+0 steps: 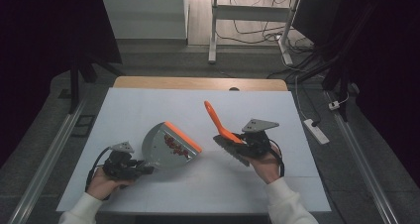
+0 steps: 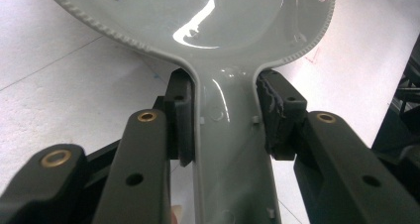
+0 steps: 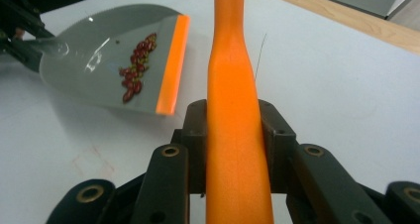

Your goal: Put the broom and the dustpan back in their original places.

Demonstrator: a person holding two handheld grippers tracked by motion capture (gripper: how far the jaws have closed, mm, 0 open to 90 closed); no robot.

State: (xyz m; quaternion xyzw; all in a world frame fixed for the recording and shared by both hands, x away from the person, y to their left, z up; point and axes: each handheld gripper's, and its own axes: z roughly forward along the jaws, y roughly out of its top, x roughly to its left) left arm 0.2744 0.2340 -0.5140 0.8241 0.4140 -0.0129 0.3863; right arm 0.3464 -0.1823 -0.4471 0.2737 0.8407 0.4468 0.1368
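Forearms in white sleeves come in from the near edge of the white bench (image 1: 148, 194). Left tongs (image 1: 130, 167) are clenched on the handle of a grey plastic dustpan with an orange lip (image 1: 169, 145), which sits left of centre on the bench and holds a small heap of what look like dark red beans (image 1: 176, 147). Right tongs (image 1: 247, 143) grip an orange-handled brush (image 1: 221, 128), its bristle head low and its handle slanting up and away, near the dustpan's lip but apart from it.
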